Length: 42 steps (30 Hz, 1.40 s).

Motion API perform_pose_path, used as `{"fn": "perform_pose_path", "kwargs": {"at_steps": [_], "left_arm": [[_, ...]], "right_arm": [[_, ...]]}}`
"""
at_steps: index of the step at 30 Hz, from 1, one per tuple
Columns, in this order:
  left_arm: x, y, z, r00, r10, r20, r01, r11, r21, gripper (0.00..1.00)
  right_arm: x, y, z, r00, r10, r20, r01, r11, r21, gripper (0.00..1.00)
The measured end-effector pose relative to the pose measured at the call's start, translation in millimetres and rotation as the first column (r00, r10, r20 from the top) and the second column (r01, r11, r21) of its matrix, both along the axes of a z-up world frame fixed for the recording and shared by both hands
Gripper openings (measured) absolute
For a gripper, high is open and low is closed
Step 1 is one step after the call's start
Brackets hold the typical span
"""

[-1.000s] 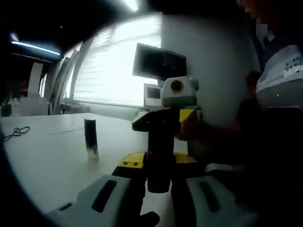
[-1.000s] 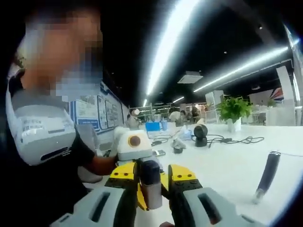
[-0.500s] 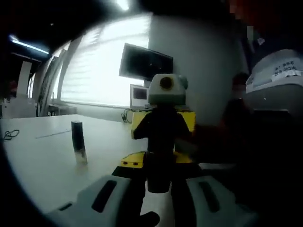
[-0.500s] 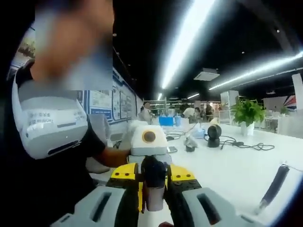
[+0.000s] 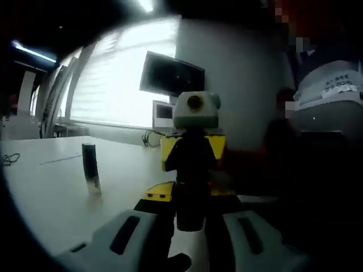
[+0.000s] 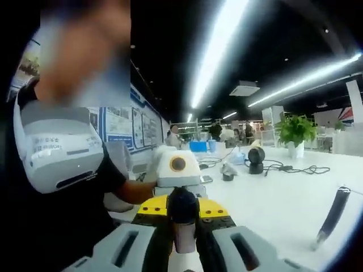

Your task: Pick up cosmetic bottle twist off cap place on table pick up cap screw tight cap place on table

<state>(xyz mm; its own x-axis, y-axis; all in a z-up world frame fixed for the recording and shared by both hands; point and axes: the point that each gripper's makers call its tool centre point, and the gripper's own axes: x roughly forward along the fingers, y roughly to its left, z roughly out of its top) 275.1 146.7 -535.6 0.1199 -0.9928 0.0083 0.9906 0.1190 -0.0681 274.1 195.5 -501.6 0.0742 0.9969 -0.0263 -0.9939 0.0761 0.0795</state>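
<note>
Bottle [image 6: 184,229]: held off the table between both grippers. Your right gripper [image 6: 184,241] pinches its body; your left gripper [image 5: 190,212] pinches the cap end. Step: twisting, direction unclear. Next: rotate, keeping both axes aligned.

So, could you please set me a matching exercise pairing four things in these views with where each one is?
Things:
1 cosmetic bottle
2 dark tube
3 potted plant
4 monitor

Places:
A in front of the bright window
B held between the left gripper and right gripper
C far across the table
D standing alone on the table

Pairs: 1-B, 2-D, 3-C, 4-A.
</note>
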Motion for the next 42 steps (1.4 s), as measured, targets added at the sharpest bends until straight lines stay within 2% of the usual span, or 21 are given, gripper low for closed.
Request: {"fn": "perform_pose_path", "kwargs": {"at_steps": [7,11,16,26,35,39,42], "left_arm": [[6.5,0,-1.7,0.999,0.037,0.001,-0.037,0.999,0.009,0.10],[14.5,-1,-5.5,0.996,0.084,0.034,-0.086,0.995,0.044,0.10],[22.7,0,-5.1,0.989,0.135,0.053,-0.138,0.989,0.050,0.10],[40.9,2,-6.7,0.961,0.253,0.110,-0.260,0.964,0.055,0.10],[53.1,7,-8.5,0.931,0.345,0.123,-0.353,0.934,0.051,0.10],[60.4,9,-7.6,0.902,0.407,0.142,-0.417,0.908,0.048,0.10],[63.4,10,-6.3,0.889,0.432,0.150,-0.443,0.896,0.044,0.10]], "right_arm": [[6,-2,-1.7,0.998,-0.055,-0.001,0.055,0.998,0.006,0.11],[12,-4,-4.6,0.994,-0.105,0.018,0.105,0.994,-0.007,0.11],[20,-7,-3.8,0.985,-0.166,0.037,0.167,0.986,-0.006,0.11],[36,-9,-5.7,0.951,-0.299,0.071,0.301,0.954,-0.007,0.11],[47,-10,-7.1,0.895,-0.438,0.089,0.439,0.898,0.004,0.11],[53,-10,-6.6,0.861,-0.500,0.095,0.502,0.865,0.007,0.11],[57,-11,-5.6,0.846,-0.527,0.082,0.528,0.849,0.014,0.11]]}}
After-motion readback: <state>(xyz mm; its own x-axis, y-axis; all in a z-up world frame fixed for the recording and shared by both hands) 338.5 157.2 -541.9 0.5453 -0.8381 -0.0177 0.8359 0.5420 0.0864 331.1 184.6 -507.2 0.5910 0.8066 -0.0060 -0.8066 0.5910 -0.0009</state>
